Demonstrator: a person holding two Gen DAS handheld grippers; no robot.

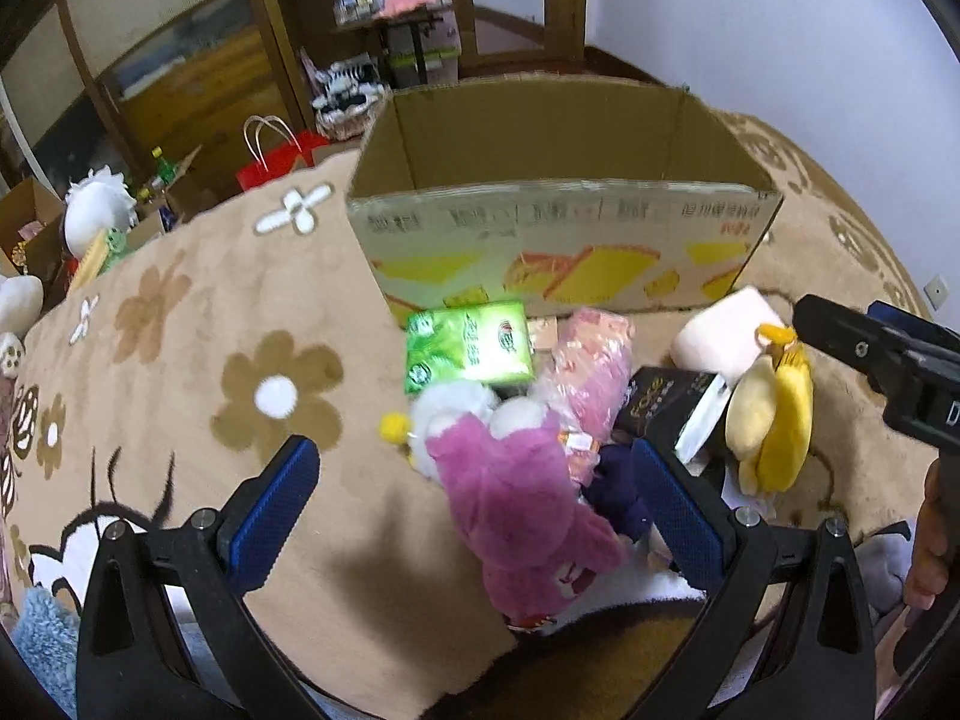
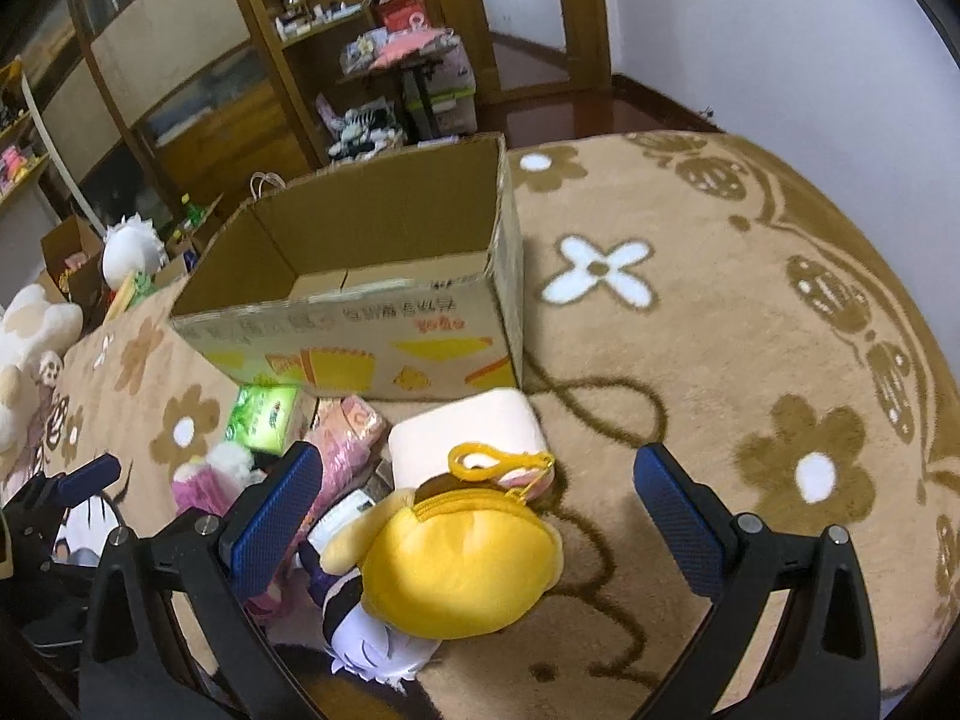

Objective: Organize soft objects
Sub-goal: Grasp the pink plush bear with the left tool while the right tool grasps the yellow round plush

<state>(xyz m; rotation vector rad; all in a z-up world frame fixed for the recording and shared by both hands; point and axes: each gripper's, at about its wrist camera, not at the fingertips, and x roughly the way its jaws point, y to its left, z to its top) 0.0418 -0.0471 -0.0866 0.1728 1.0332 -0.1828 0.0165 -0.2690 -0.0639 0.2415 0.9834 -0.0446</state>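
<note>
A pile of soft things lies on a tan flowered blanket (image 1: 180, 372) in front of an open cardboard box (image 1: 558, 240). My left gripper (image 1: 474, 504) is open, its jaws either side of a pink plush toy (image 1: 516, 504). My right gripper (image 2: 474, 516) is open above a yellow plush coin purse (image 2: 462, 564) with a yellow clip; that gripper also shows in the left wrist view (image 1: 852, 348). Near them lie a green tissue pack (image 1: 468, 348), a pink wrapped bundle (image 1: 591, 372), a pale pink foam block (image 2: 468, 438) and a black box (image 1: 660, 402).
The cardboard box (image 2: 360, 324) stands at the far side of the pile. More plush toys (image 2: 30, 336) and boxes sit off the blanket's left edge. A wooden cabinet (image 2: 198, 108) and a small cluttered table (image 2: 414, 60) stand behind.
</note>
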